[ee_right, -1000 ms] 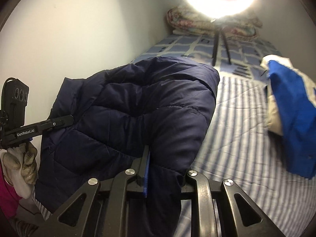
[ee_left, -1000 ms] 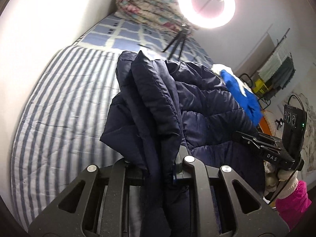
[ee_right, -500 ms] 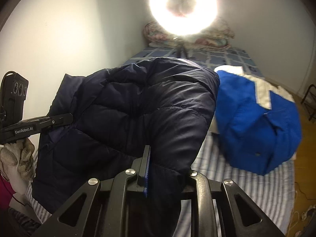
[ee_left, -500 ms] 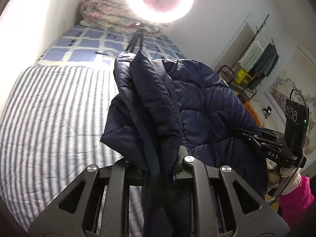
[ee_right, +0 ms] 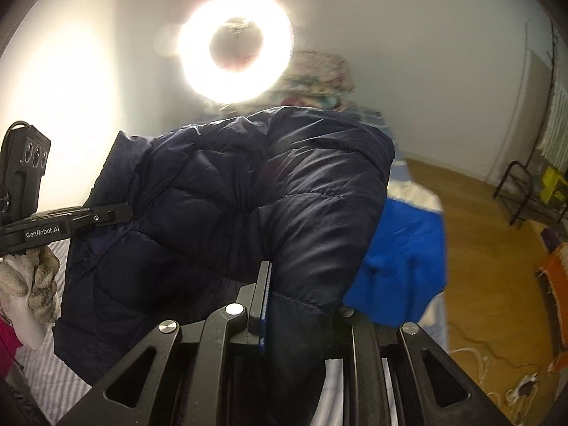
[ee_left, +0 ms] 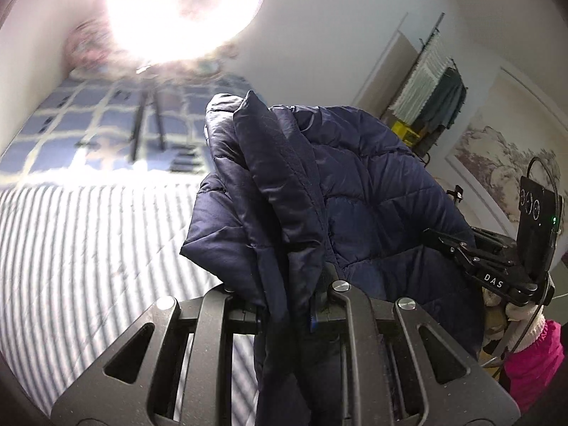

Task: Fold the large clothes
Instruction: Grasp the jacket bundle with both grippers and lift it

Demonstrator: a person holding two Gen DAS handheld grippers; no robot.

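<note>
A dark navy quilted puffer jacket (ee_left: 355, 195) hangs in the air between my two grippers, above the striped bed (ee_left: 88, 241). My left gripper (ee_left: 291, 305) is shut on one edge of the jacket, its fabric bunched between the fingers. My right gripper (ee_right: 301, 305) is shut on the other edge of the jacket (ee_right: 248, 195). Each gripper shows in the other's view: the right one (ee_left: 497, 266) at the right, the left one (ee_right: 64, 223) at the left. The fingertips are hidden by fabric.
A lit ring light (ee_right: 236, 49) on a tripod stands on the bed's far end. A blue and white garment (ee_right: 401, 248) lies on the bed at the right. A folded floral quilt (ee_right: 319, 74) lies at the head. Wooden floor (ee_right: 479, 248) and a drying rack (ee_left: 429, 88) lie to the right.
Both grippers have lifted and tilted upward with the jacket, which now hangs higher off the bed. The views have swung right, toward the floor and ring light.
</note>
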